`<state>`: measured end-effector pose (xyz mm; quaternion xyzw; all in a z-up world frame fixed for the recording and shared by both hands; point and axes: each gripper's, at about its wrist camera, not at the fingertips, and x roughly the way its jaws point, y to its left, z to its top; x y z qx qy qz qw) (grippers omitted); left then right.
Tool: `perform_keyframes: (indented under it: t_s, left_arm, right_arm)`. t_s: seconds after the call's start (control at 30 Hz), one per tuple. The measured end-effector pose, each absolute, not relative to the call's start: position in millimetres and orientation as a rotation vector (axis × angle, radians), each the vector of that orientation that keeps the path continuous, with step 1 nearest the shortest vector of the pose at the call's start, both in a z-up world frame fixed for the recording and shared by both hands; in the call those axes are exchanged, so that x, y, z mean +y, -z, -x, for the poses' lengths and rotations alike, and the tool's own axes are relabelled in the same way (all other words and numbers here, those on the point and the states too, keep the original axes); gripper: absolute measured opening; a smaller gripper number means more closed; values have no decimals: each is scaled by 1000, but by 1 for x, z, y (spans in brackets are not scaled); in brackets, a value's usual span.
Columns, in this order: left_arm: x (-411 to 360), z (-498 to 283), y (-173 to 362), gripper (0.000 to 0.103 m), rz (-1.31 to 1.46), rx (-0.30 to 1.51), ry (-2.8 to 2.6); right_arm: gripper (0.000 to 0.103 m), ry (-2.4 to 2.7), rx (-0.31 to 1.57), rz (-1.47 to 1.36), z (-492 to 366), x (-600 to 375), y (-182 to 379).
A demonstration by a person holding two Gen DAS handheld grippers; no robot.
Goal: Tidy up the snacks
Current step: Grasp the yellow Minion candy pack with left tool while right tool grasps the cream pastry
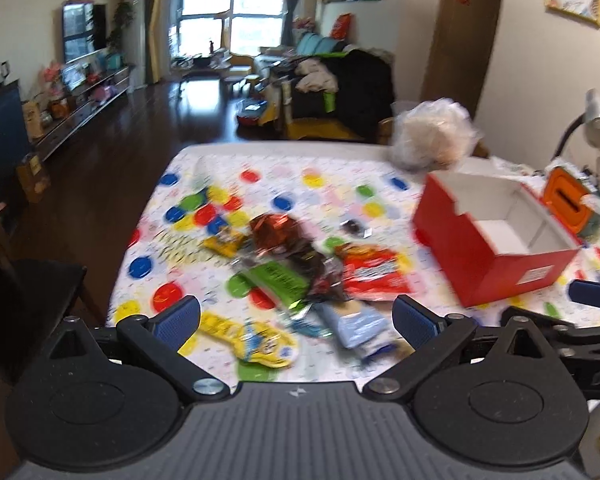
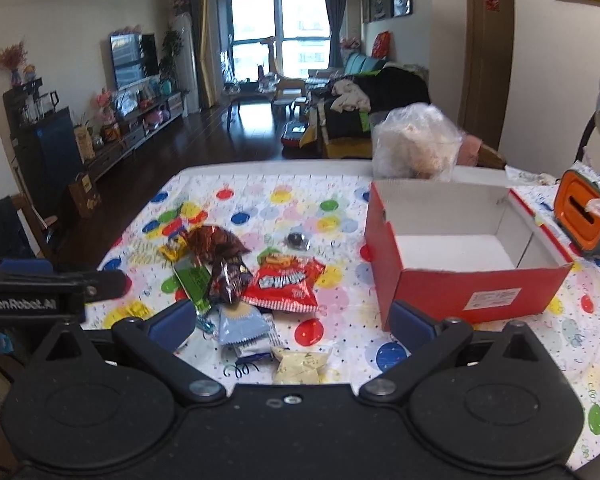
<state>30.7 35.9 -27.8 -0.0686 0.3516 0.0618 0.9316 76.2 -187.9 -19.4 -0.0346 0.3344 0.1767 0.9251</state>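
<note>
A pile of snack packets lies on the dotted tablecloth: a red bag (image 1: 374, 274) (image 2: 286, 282), a green packet (image 1: 278, 280) (image 2: 194, 282), a dark brown bag (image 1: 278, 232) (image 2: 216, 242), a pale blue packet (image 1: 358, 326) (image 2: 242, 322), a yellow packet (image 1: 256, 338) and a cream packet (image 2: 300, 364). An open red box (image 1: 496, 236) (image 2: 460, 256) with a white, bare inside stands to the right. My left gripper (image 1: 296, 322) is open just before the pile's near edge. My right gripper (image 2: 292, 326) is open too, above the blue and cream packets.
A clear plastic bag of food (image 1: 432, 134) (image 2: 416, 144) sits behind the box. An orange and green object (image 1: 572, 204) (image 2: 586, 216) and a desk lamp (image 1: 598, 120) stand at the far right. A dark chair (image 1: 32, 292) is left of the table.
</note>
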Motion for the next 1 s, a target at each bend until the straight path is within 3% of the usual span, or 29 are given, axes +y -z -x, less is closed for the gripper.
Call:
perform_keyframes:
  t_s: [0.4,0.63,1.0]
  left_arm:
    - [61,-66,92,102,187,935,-176]
    - [98,-113,118,102,358,1032,-316]
    - [97,-155,156,93,483,1163,-367]
  right_arm:
    - [86,-414,906,221,-111,-180,103]
    - [80,-431,965,226,-132,-166,123]
    - [72,-449,1031,231,-147,-159,134]
